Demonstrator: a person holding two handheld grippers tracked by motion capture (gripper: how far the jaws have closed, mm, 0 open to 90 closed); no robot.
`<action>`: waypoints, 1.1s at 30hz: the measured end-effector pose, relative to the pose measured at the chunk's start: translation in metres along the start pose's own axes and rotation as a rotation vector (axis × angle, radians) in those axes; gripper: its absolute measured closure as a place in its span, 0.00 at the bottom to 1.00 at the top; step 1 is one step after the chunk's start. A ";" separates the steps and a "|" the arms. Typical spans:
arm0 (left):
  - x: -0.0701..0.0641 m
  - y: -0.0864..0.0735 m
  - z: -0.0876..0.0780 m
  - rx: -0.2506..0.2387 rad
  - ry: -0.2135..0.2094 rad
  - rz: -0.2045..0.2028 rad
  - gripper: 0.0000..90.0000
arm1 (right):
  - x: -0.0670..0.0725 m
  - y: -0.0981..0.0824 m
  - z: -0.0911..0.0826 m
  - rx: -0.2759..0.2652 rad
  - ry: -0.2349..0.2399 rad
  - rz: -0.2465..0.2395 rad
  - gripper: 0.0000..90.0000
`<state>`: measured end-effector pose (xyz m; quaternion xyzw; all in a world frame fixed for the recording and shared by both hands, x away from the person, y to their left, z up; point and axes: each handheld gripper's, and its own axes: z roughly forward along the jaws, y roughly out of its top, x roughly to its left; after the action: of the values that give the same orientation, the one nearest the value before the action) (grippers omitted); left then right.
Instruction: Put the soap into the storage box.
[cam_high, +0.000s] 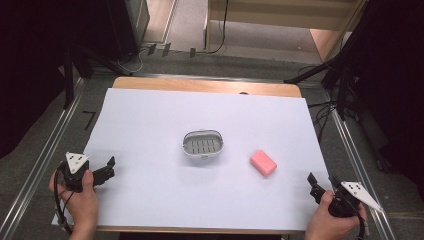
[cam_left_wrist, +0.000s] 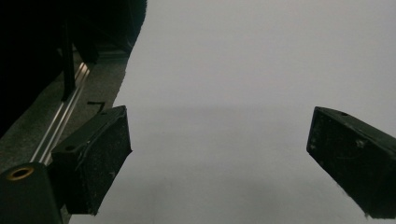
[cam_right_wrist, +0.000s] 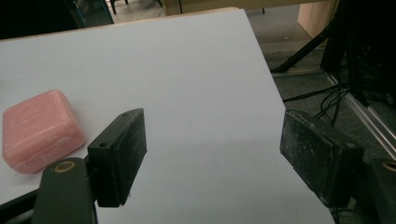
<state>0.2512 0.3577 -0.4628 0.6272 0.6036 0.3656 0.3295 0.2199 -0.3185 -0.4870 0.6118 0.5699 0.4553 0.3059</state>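
A pink bar of soap (cam_high: 263, 163) lies on the white sheet right of centre; in the right gripper view the soap (cam_right_wrist: 39, 128) sits left of the left jaw, outside the gap. A small grey oval soap dish (cam_high: 202, 143) with a slotted floor stands empty at the middle of the table. My left gripper (cam_high: 109, 169) is held low at the front left, open, with bare sheet between its jaws (cam_left_wrist: 219, 130). At the front right, my right gripper (cam_high: 321, 181) is also open, holding nothing (cam_right_wrist: 212, 135).
The white sheet (cam_high: 150, 115) covers nearly the whole wooden table. Metal rails (cam_high: 45, 150) run along both sides on the floor. Black stands and cables (cam_high: 345, 90) crowd the far right, near the table's right edge (cam_right_wrist: 266, 70).
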 end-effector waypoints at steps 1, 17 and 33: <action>-0.001 0.000 0.000 -0.003 0.004 0.008 0.08 | 0.000 0.000 0.001 0.005 0.003 0.003 0.26; -0.009 0.000 0.002 0.015 0.033 0.079 0.08 | 0.006 0.018 0.012 0.268 0.123 -0.190 0.19; -0.016 0.001 0.006 0.049 0.052 0.143 0.08 | 0.033 0.038 0.045 0.653 0.176 -0.424 0.14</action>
<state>0.2565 0.3414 -0.4663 0.6670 0.5744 0.3895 0.2712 0.2746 -0.2858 -0.4646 0.5040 0.8225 0.2278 0.1326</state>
